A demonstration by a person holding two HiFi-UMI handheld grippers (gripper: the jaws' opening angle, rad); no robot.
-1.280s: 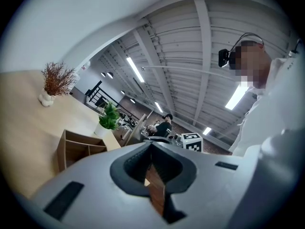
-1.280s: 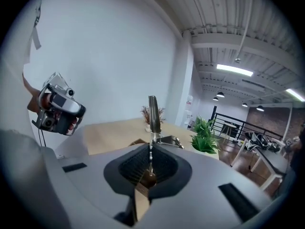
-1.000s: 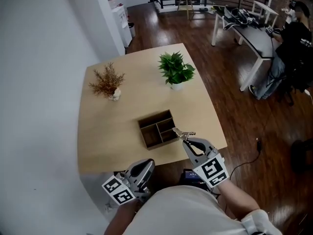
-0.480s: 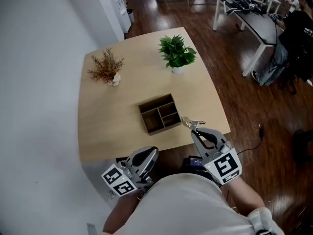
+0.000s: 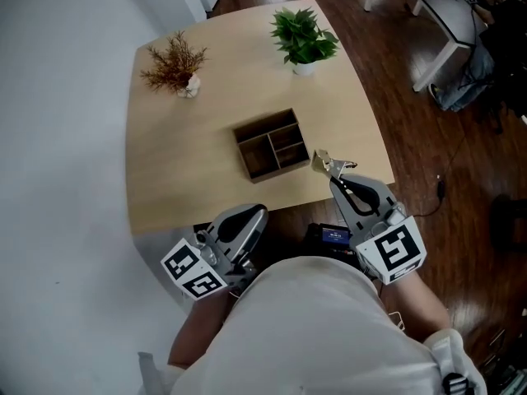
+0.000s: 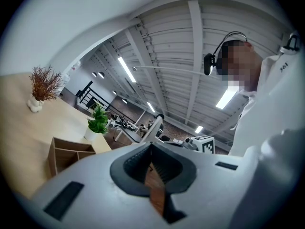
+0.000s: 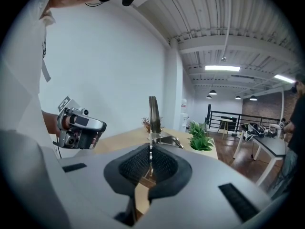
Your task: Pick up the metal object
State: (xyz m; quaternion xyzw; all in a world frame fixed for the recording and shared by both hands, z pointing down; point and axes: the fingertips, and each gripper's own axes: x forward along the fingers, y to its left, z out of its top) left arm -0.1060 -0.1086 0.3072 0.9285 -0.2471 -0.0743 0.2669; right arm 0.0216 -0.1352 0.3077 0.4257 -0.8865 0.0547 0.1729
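Observation:
My right gripper (image 5: 336, 176) is shut on a small bent metal object (image 5: 327, 162), held just above the table's front right corner, to the right of a wooden compartment box (image 5: 269, 145). In the right gripper view the metal object (image 7: 153, 116) sticks straight up from the closed jaws of the right gripper (image 7: 150, 149). My left gripper (image 5: 247, 220) hangs below the table's front edge, close to my body. In the left gripper view the left gripper (image 6: 151, 149) has its jaws together with nothing between them.
On the light wooden table (image 5: 181, 163) a green potted plant (image 5: 303, 38) stands at the far right and a dried plant (image 5: 174, 62) at the far left. A white desk (image 5: 445, 11) stands on the dark wood floor to the right. A white wall runs along the left.
The right gripper has drawn back a little to the right and toward me with the metal object, away from the box. The head view has tilted, so the table sits higher in the picture.

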